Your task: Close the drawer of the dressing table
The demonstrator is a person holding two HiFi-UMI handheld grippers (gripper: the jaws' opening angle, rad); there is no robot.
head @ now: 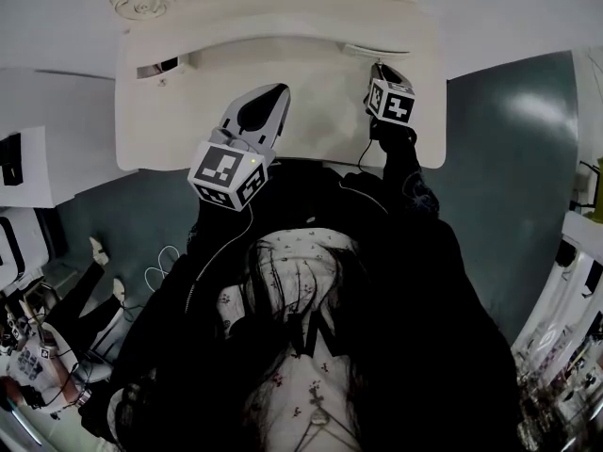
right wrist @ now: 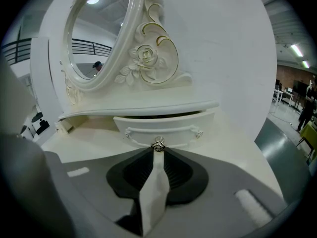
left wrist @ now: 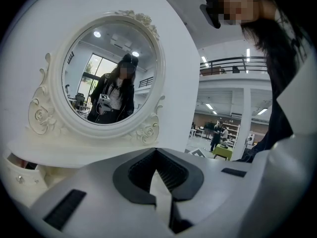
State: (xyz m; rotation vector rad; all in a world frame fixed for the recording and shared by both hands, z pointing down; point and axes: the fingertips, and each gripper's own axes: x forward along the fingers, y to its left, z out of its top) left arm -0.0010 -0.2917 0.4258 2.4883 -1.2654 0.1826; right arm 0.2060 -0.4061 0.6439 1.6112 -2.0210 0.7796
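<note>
Fingers (right wrist: 130, 176) on my right gripper (right wrist: 158, 152) are drawn together, with no gap at the tips, and those tips sit right against the small metal knob (right wrist: 158, 145) at the middle of the drawer (right wrist: 163, 128). They look to be pressed on it rather than clamped round it. The drawer itself is on the right side of the dressing table, under the curved ledge below the mirror (left wrist: 111, 78), and it stands out a little from its slot, with a dark gap showing along its top edge. A carved rose (right wrist: 145, 56) on the mirror frame sits just above that ledge. My left gripper (left wrist: 156, 151) is likewise closed and has hold of nothing. From the head view it hangs above the pale surface (head: 320, 111), well to the left of the right one, and it points up toward the round mirror, where I see the person reflected. At the far left another small drawer (left wrist: 20, 175) shows beside the mirror base; I cannot tell how far out it is.
</note>
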